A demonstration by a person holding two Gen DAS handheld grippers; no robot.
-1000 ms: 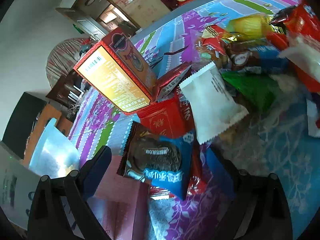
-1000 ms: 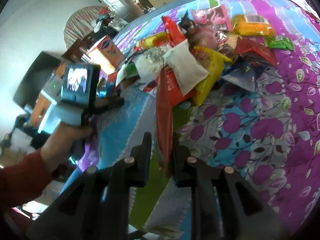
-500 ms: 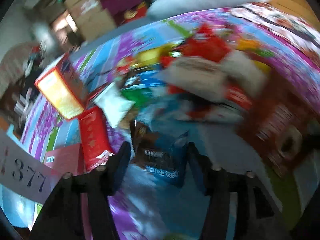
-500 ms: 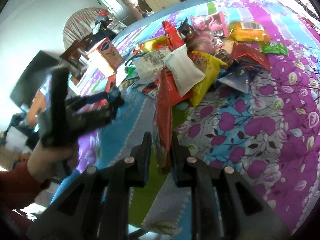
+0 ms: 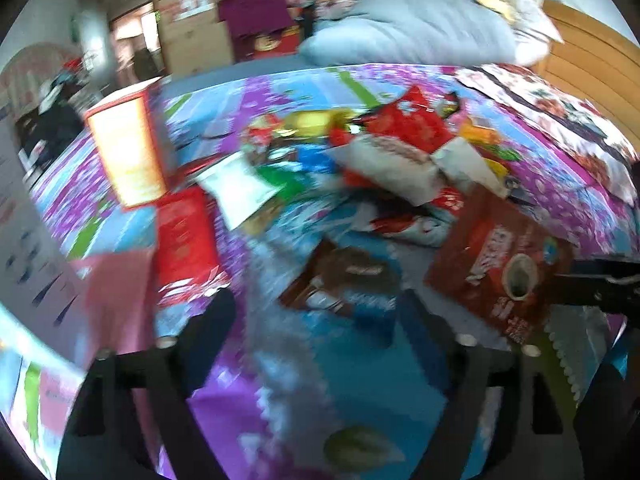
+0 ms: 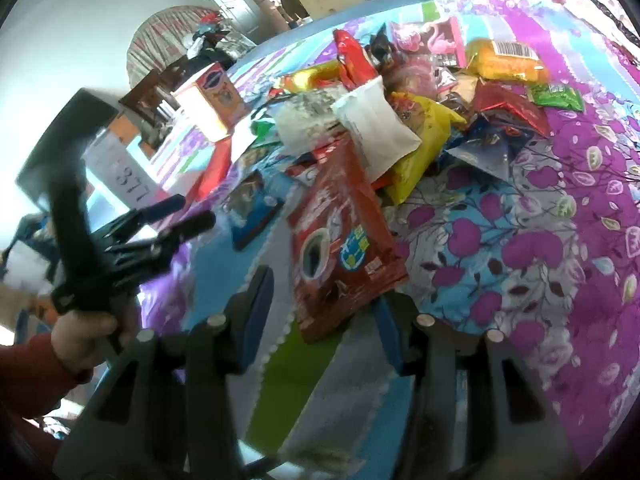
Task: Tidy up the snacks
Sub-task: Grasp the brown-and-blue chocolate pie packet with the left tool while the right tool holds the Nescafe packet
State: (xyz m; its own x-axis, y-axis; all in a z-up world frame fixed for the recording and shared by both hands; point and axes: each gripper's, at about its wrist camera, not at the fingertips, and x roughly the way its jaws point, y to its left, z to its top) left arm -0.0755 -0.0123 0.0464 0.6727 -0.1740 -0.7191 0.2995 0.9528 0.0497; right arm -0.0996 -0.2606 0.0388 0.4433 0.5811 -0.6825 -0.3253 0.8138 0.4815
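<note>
A pile of snack packets (image 6: 400, 92) lies on the flowered bedspread (image 6: 560, 240). My right gripper (image 6: 324, 316) is open, and a dark red snack bag (image 6: 340, 240) lies flat between and just beyond its fingers. The same bag shows in the left wrist view (image 5: 500, 264). My left gripper (image 5: 320, 320) is open, and a blue-and-brown cookie packet (image 5: 352, 280) lies just ahead between its fingers. The left gripper also shows in the right wrist view (image 6: 180, 216), with the cookie packet (image 6: 252, 208) beside its tips.
An orange carton (image 5: 128, 144) stands upright at the left of the pile, with a red packet (image 5: 184, 236) and a pink box (image 5: 116, 292) nearer. A white numbered card (image 6: 128, 176) stands at the bed's left edge. A grey pillow (image 5: 420, 32) lies at the bed's head.
My right gripper has opened and the dark red bag, held edge-on before, now lies flat on the bedspread. My left gripper has swung right and its view is blurred.
</note>
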